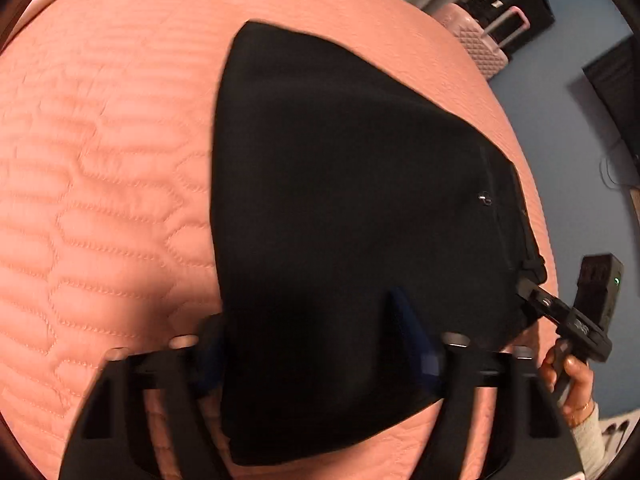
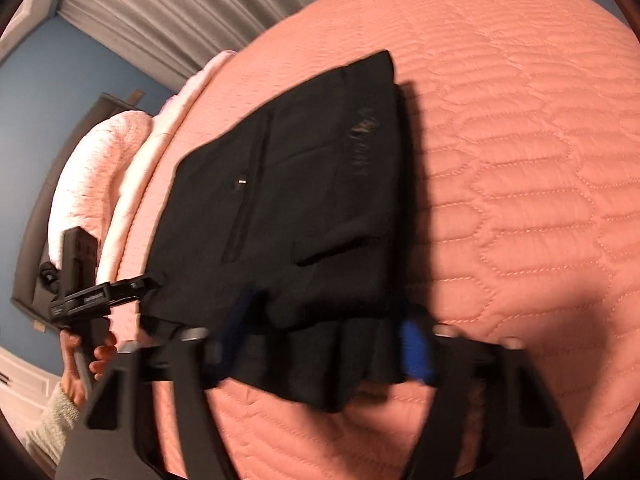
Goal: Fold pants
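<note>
I had the black fabric pants (image 1: 352, 200) lying folded on the salmon-pink quilted bedspread (image 1: 100, 180), centre of both views. Left gripper (image 1: 316, 344) at btm centre of left wrist view: pants' near edge sat btwn its blue-padded fingers (image 1: 416, 344), clenched on the cloth as far as I could see. Right gripper (image 2: 324, 348) at btm centre of right wrist view: fingers (image 2: 416, 350) clamped on the gathered waistband. Pink hard-shell suitcase (image 1: 476, 40) stood upper right of left wrist view.
</note>
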The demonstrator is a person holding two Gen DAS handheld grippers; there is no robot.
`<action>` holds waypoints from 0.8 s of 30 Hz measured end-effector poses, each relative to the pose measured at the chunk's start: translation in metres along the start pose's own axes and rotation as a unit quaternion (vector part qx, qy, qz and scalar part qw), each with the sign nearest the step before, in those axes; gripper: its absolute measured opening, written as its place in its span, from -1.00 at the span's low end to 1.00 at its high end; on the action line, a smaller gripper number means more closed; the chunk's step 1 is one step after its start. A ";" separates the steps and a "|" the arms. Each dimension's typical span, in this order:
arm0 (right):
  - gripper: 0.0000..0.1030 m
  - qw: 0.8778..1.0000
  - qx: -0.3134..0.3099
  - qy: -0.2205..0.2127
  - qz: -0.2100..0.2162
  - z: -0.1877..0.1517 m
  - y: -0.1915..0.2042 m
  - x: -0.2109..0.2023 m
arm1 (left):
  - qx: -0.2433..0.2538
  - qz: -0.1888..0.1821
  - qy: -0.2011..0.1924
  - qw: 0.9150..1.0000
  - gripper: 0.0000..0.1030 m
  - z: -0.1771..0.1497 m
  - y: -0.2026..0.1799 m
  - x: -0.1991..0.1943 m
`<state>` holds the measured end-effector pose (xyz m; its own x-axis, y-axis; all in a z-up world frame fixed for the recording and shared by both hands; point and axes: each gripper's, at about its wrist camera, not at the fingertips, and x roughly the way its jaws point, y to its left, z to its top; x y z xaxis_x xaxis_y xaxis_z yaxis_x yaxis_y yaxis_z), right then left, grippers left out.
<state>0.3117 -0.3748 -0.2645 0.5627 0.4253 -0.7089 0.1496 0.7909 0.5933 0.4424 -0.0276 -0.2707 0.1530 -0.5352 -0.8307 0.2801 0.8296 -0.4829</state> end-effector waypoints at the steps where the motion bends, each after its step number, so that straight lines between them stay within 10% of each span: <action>1: -0.36 1.000 0.009 0.001 0.007 0.001 -0.001 -0.001 | -0.011 -0.005 -0.004 1.000 -0.31 0.000 0.001 -0.004; 3: -0.48 1.000 -0.001 -0.004 0.001 0.000 0.009 -0.009 | -0.022 -0.001 -0.019 1.000 -0.78 -0.002 0.004 -0.016; 6: -0.53 1.000 -0.016 0.000 0.005 -0.009 0.024 -0.025 | -0.024 0.003 -0.019 1.000 -0.87 -0.020 0.003 -0.034; 18: -0.52 0.998 0.047 0.043 0.010 -0.201 0.014 -0.125 | -0.022 0.012 0.030 0.999 -0.81 -0.205 -0.019 -0.096; 21: -0.25 0.998 0.051 0.047 -0.005 -0.228 0.008 -0.129 | -0.003 0.058 0.014 0.998 -0.38 -0.229 -0.023 -0.101; 24: -0.08 0.996 0.082 -0.004 -0.037 -0.222 0.008 -0.165 | 0.004 0.124 -0.027 0.992 -0.50 -0.224 -0.032 -0.133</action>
<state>0.0394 -0.3407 -0.2279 0.5523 0.3646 -0.7497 0.3215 0.7366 0.5950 0.2009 0.0523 -0.2066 0.2683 -0.3221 -0.9079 0.2345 0.9359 -0.2628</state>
